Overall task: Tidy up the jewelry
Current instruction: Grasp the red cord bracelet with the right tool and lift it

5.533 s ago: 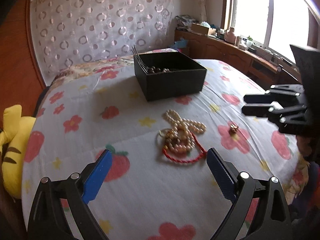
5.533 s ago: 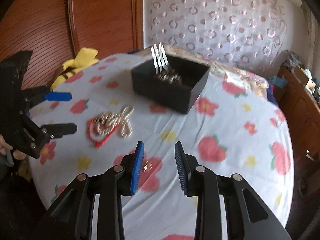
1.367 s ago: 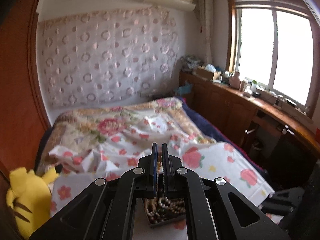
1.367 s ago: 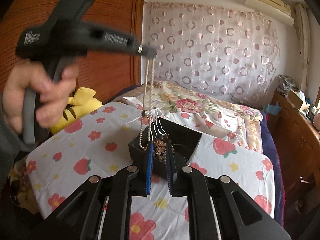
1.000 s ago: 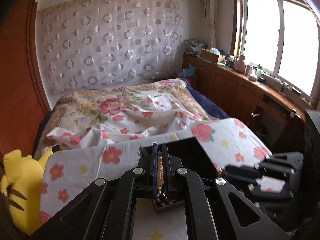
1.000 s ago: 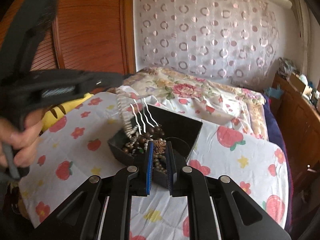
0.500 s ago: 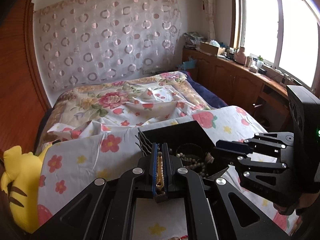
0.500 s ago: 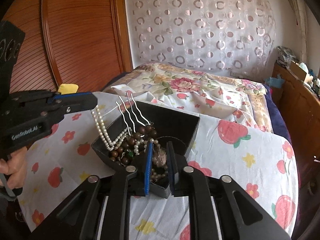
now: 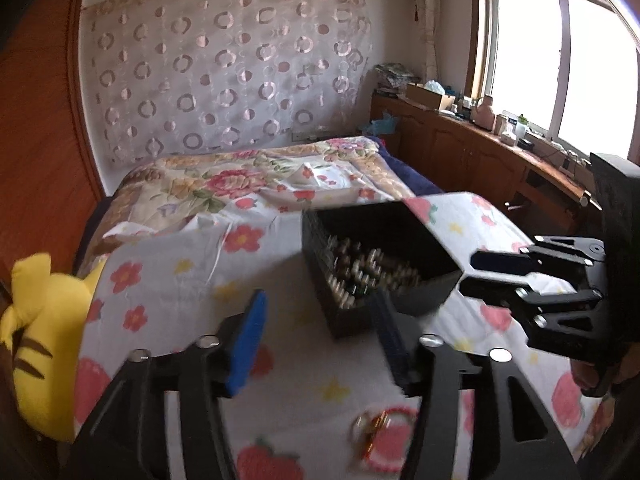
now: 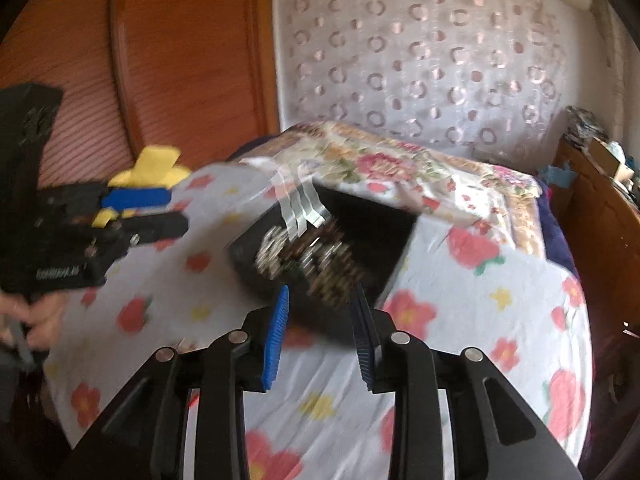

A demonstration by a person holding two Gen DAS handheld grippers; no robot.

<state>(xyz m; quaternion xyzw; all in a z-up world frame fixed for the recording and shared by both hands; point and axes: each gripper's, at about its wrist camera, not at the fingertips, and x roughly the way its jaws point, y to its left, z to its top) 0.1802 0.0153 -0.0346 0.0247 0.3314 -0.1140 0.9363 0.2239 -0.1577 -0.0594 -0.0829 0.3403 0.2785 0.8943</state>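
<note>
A black jewelry box (image 9: 376, 264) full of bead and pearl strands stands on the flowered sheet; it also shows, blurred, in the right wrist view (image 10: 324, 256) with silver hairpins (image 10: 300, 204) at its rim. My left gripper (image 9: 320, 340) is open and empty, just in front of the box. My right gripper (image 10: 320, 328) is open and empty, close to the box's near side; it shows in the left wrist view (image 9: 500, 272) at the box's right corner. A red cord bracelet with a ring (image 9: 380, 436) lies on the sheet below the left gripper.
A yellow striped plush toy (image 9: 36, 344) lies at the bed's left edge. A wooden wardrobe (image 10: 168, 60) stands behind it. A wooden counter (image 9: 500, 160) with clutter runs under the window on the right. A floral quilt (image 9: 248, 184) lies behind the box.
Both grippers have opened. The pearl strand has left the left gripper and the small ornament has left the right one. Both grippers have drawn back from over the box.
</note>
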